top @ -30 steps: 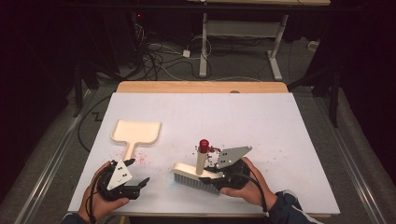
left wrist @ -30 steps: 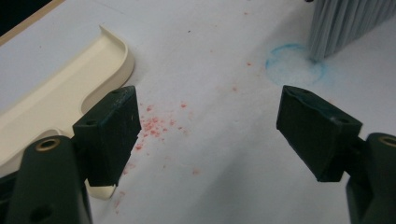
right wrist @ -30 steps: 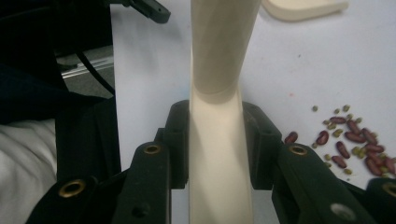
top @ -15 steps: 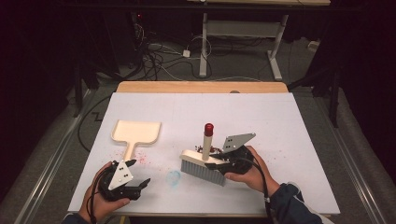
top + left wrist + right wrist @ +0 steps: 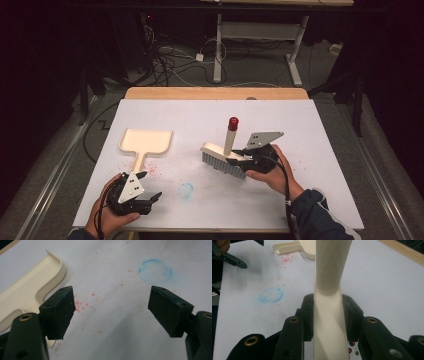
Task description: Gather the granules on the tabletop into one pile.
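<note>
A cream hand brush (image 5: pixel 220 152) with a red-capped handle stands mid-table, bristles down, handle slanting up. My right gripper (image 5: pixel 240 156) holds it from the right. In the right gripper view both jaws press on the cream brush handle (image 5: pixel 329 285), so the right gripper (image 5: pixel 328 315) is shut on it. A cream dustpan (image 5: pixel 146 141) lies flat at the left, its handle pointing at the near edge. My left gripper (image 5: pixel 150 186) rests low near that handle's end. The left gripper (image 5: pixel 115 307) is open with nothing between its jaws, and the dustpan (image 5: pixel 27 290) lies just left of them.
Red crumbs (image 5: pixel 80 305) are scattered on the white table sheet beside the dustpan handle. A faint blue ring mark (image 5: pixel 186 190) sits between the two hands. A few small red beads (image 5: pixel 352 343) lie under the right gripper. The table's wooden far edge (image 5: pixel 215 93) borders dark floor with cables.
My right gripper has carried the brush away from the near edge and a little to the right, with the handle standing more upright. The left hand has not moved.
</note>
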`<state>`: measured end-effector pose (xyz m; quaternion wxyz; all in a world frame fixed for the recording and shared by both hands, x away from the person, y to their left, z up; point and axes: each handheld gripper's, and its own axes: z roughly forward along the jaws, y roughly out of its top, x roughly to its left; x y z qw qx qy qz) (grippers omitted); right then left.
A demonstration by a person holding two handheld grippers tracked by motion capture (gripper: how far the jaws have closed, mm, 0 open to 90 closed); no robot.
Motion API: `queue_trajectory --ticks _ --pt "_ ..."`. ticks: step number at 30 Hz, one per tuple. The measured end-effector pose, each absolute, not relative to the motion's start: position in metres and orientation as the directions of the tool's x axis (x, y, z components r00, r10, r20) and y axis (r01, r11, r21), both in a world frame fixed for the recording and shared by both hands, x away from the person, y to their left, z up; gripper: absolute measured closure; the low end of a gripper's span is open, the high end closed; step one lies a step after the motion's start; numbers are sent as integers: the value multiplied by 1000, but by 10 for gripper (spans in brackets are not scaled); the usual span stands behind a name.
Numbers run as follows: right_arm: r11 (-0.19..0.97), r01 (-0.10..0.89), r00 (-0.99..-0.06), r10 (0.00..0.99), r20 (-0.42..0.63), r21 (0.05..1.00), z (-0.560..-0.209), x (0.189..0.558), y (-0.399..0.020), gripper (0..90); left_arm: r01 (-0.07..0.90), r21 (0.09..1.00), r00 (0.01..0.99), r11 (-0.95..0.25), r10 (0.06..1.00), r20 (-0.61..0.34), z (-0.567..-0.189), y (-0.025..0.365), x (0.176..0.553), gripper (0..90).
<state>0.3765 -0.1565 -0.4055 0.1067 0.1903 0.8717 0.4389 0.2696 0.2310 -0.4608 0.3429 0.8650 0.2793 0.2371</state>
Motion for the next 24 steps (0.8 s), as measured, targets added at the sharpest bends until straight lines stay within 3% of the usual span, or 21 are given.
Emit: queue_trajectory --ticks 9,15,19,24 --pt "516 220 -852 515 -95 828 -386 360 -179 677 313 734 719 -602 655 231 -459 232 268 209" --pt "493 285 -738 660 -140 822 -390 351 -197 677 312 740 713 -596 661 233 -458 233 267 207" --pt "521 332 -614 752 -240 787 -402 353 -198 677 311 743 705 -592 668 237 -457 233 268 206" --pt "532 379 -554 786 -276 757 -419 356 -184 677 313 740 707 -596 666 237 -457 231 269 206"
